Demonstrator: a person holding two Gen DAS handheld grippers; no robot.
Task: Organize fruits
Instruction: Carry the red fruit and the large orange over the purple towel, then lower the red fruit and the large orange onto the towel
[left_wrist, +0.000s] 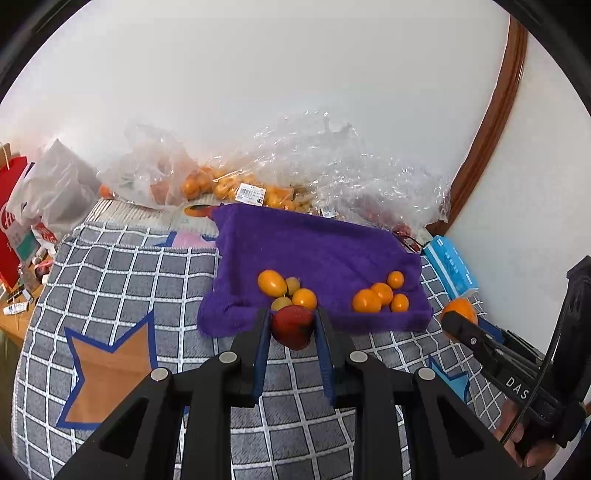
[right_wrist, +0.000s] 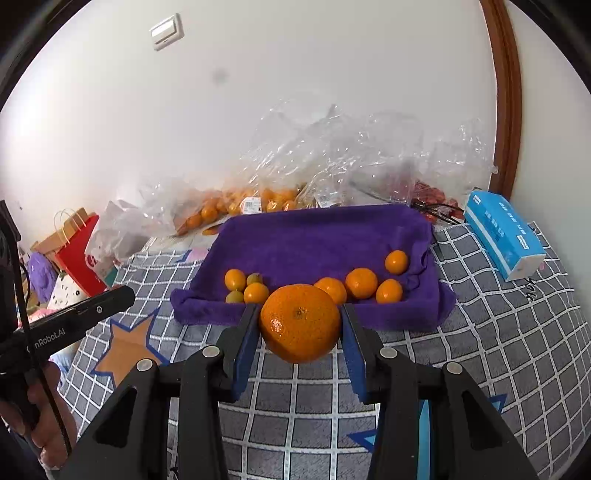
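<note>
My left gripper (left_wrist: 291, 319) is shut on a small red fruit (left_wrist: 292, 328), held above the checked cloth just in front of a purple towel (left_wrist: 317, 247). My right gripper (right_wrist: 299, 314) is shut on a large orange (right_wrist: 300, 323), also lifted before the purple towel (right_wrist: 321, 240). On the towel lie two groups: small orange and greenish fruits (left_wrist: 286, 290) at the left, and several small oranges (left_wrist: 382, 295) at the right. In the left wrist view the right gripper's orange (left_wrist: 460, 312) shows at the right edge.
Clear plastic bags with oranges (left_wrist: 221, 184) and red fruit pile up against the white wall. A blue tissue pack (right_wrist: 502, 232) lies right of the towel. Red paper bags (right_wrist: 79, 251) stand at the left. The grey checked cloth (left_wrist: 129, 277) covers the surface. A hand (right_wrist: 44, 417) holds the left gripper.
</note>
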